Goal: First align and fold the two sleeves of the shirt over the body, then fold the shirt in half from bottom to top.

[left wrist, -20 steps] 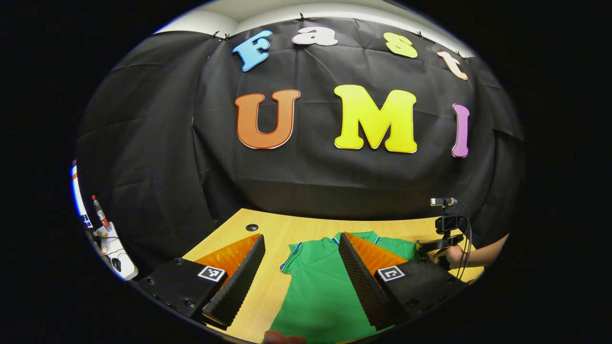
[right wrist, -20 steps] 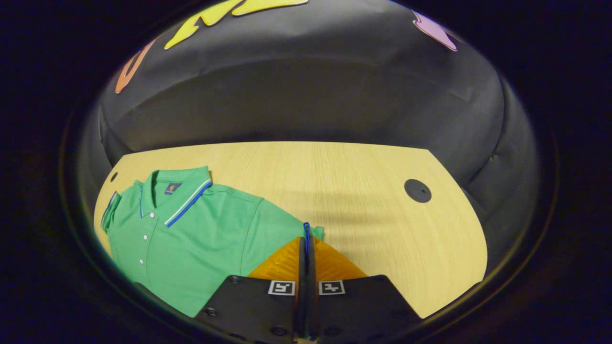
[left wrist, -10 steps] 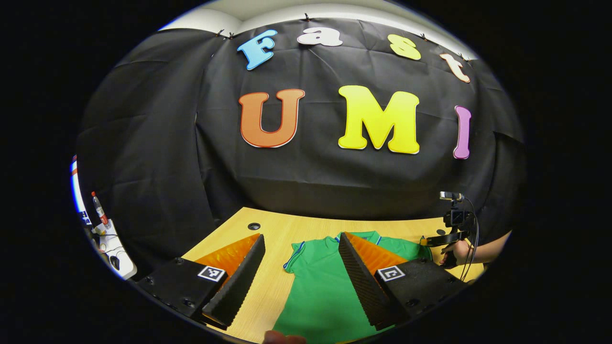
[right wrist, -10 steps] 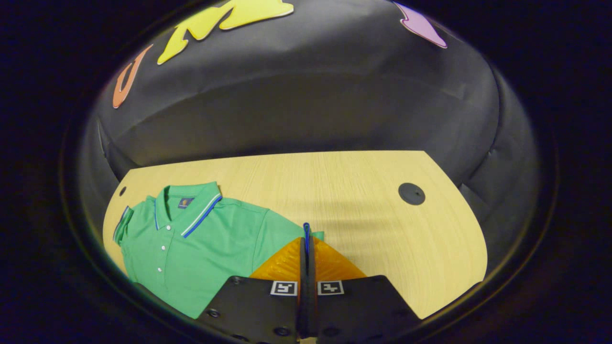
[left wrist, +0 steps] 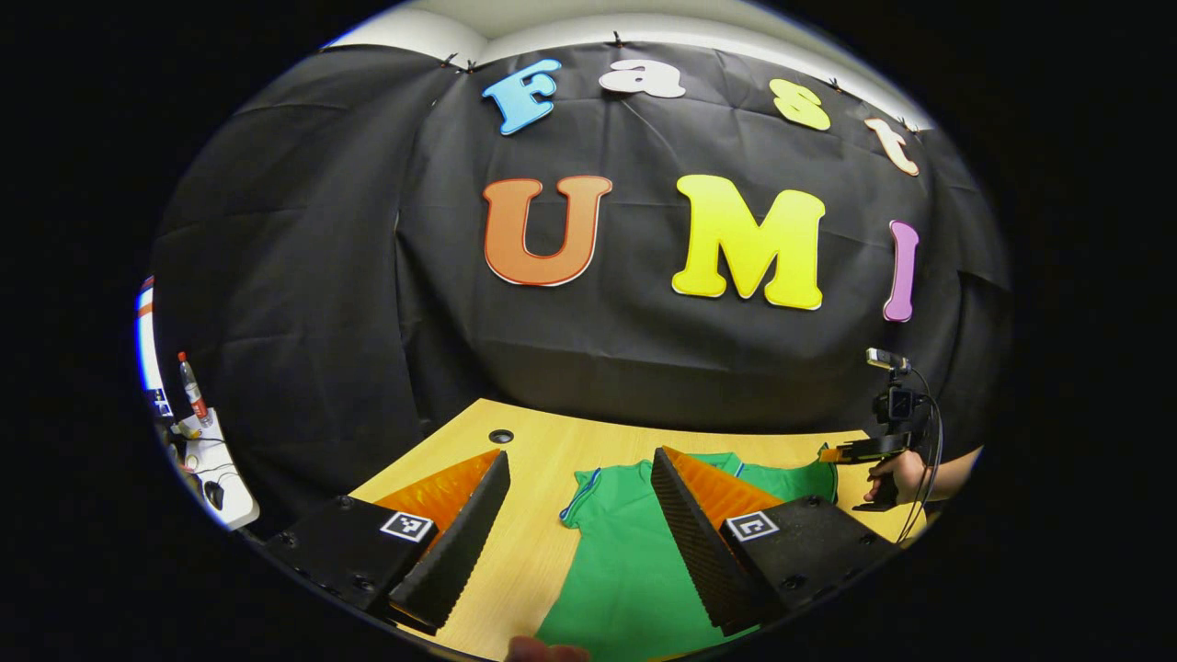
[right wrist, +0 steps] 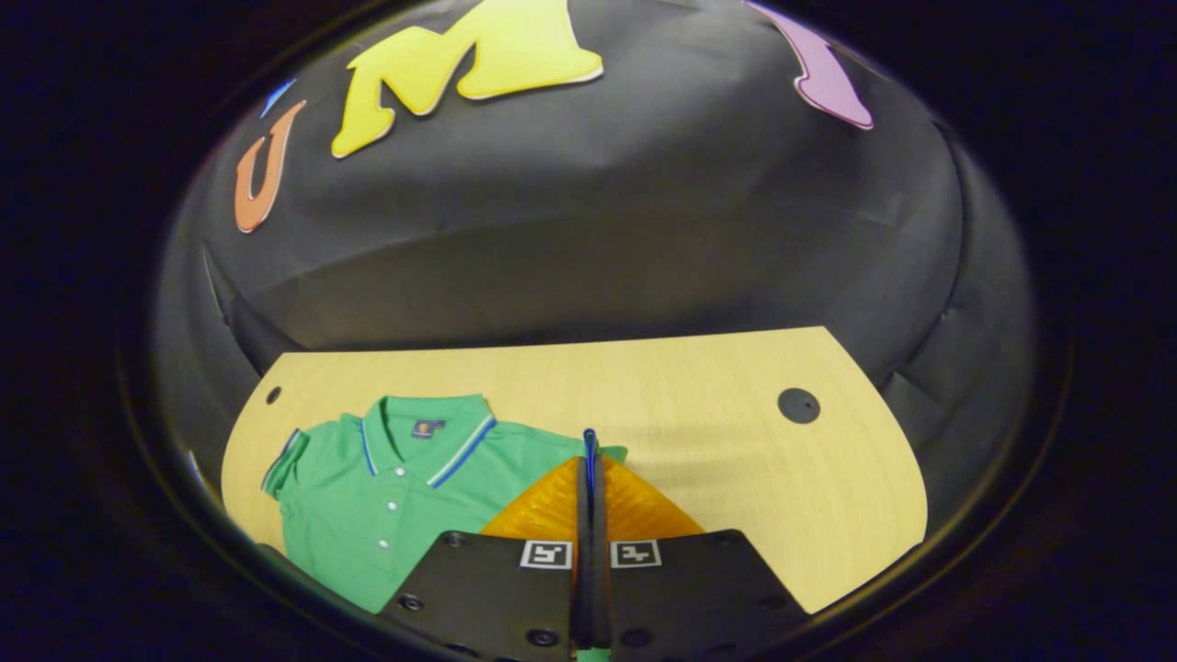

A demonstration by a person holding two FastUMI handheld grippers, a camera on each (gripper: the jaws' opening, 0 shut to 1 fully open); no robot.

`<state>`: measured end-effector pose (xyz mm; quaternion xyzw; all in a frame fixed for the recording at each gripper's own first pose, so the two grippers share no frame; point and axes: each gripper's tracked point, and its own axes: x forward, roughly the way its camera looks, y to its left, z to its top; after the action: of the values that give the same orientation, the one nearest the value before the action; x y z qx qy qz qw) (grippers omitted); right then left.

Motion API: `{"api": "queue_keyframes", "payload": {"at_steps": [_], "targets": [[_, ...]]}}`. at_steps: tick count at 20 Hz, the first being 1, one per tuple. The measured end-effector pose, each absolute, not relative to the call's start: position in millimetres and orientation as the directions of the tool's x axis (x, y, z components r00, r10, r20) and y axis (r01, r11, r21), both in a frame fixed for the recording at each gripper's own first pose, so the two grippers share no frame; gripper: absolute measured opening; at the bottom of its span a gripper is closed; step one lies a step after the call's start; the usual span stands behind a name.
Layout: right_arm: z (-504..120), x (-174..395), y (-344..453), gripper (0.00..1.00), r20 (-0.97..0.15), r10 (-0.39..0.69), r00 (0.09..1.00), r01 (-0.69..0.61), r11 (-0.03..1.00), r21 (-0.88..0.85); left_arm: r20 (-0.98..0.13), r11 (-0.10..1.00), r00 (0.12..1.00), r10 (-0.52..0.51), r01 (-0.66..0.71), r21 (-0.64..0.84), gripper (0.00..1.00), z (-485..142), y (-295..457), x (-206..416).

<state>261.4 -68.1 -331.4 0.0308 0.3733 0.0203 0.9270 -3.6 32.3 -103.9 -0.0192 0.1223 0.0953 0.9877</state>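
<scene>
The right gripper (right wrist: 589,460) is pinched tight on the blue-edged cuff of the sleeve (right wrist: 602,452) at the lower middle of the right gripper view. The green shirt (right wrist: 386,515) spreads to its lower left, collar up, on the tabletop (right wrist: 736,441). The left gripper (left wrist: 579,487) hangs wide above the shirt's body, holding nothing.
</scene>
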Motion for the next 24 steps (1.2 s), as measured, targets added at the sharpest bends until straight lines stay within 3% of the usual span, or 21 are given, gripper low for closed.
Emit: {"api": "queue_keyframes", "payload": {"at_steps": [8,17,19,20,24], "targets": [[-362.7,263.5,2.5,0.01,-0.722,0.095,0.685,-0.07,0.995,0.065,-0.244,0.97,0.941,0.235,-0.242,0.004,0.99,-99.9,68.8,-26.7],[-409.8,262.3,29.0,0.02,-0.777,0.051,0.628,-0.057,0.998,0.019,-0.272,0.967,0.93,0.246,-0.253,0.009,0.99,-105.6,88.1,-35.1],[-410.5,263.1,29.9,0.07,-0.778,0.05,0.627,-0.052,0.998,0.023,-0.279,0.969,0.93,0.24,-0.248,0.008,0.99,-106.8,88.7,-35.0],[-410.0,262.0,27.2,0.27,-0.776,0.042,0.629,-0.046,0.999,0.017,-0.279,0.97,0.931,0.236,-0.245,0.004,0.99,-107.2,89.4,-35.1],[-396.2,260.0,23.8,0.54,-0.765,0.043,0.643,-0.04,0.999,0.023,-0.273,0.974,0.937,0.217,-0.226,0.002,0.99,-105.6,88.1,-28.6]]}}
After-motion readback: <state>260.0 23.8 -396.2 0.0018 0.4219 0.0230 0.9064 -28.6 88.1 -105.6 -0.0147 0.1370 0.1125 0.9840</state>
